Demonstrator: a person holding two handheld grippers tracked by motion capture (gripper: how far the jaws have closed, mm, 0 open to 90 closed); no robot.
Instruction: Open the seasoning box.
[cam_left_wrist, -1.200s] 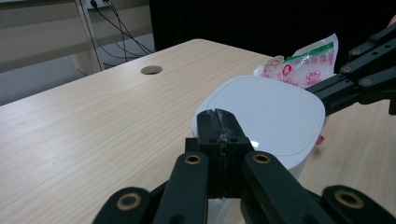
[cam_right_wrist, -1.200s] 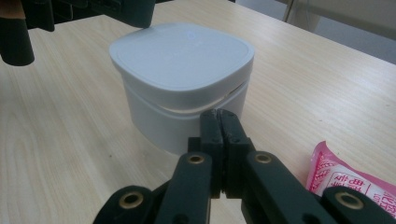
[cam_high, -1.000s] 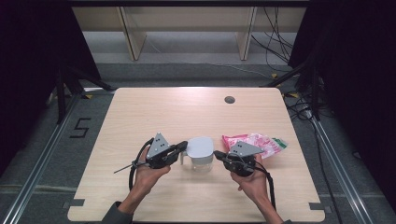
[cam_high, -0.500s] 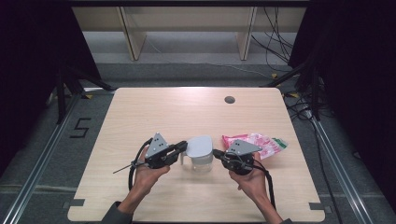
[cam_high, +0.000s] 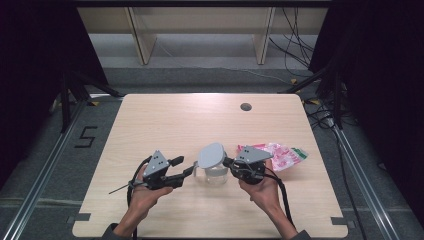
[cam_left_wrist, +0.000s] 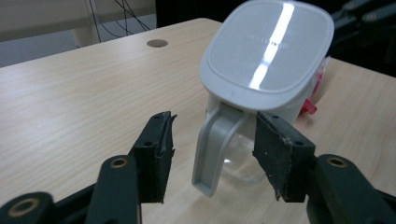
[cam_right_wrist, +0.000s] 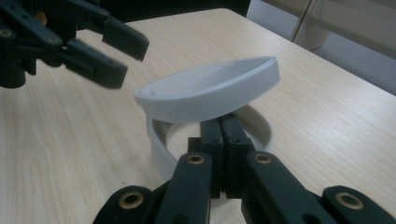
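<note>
A clear jug (cam_high: 214, 176) with a white lid (cam_high: 212, 154) and white handle (cam_left_wrist: 210, 154) stands on the table near the front. My left gripper (cam_high: 185, 166) is at the jug's left and is open. Its jaws have just been opening, and the handle stands between them (cam_left_wrist: 215, 128) untouched. My right gripper (cam_high: 228, 162) reaches in from the jug's right, jaws shut (cam_right_wrist: 222, 122) at the lid's edge. The lid (cam_right_wrist: 210, 91) is tilted up off the white rim (cam_right_wrist: 159, 154). The fingertips are hidden under the lid.
A pink packet (cam_high: 281, 155) lies on the table just right of the right hand. A round cable hole (cam_high: 245, 106) sits at the table's far side. Cables trail from both grippers toward the table's front edge.
The left gripper's jaws have spread apart and let go of the handle, drawing back a little to the left. The lid has tipped up further on the right gripper's side.
</note>
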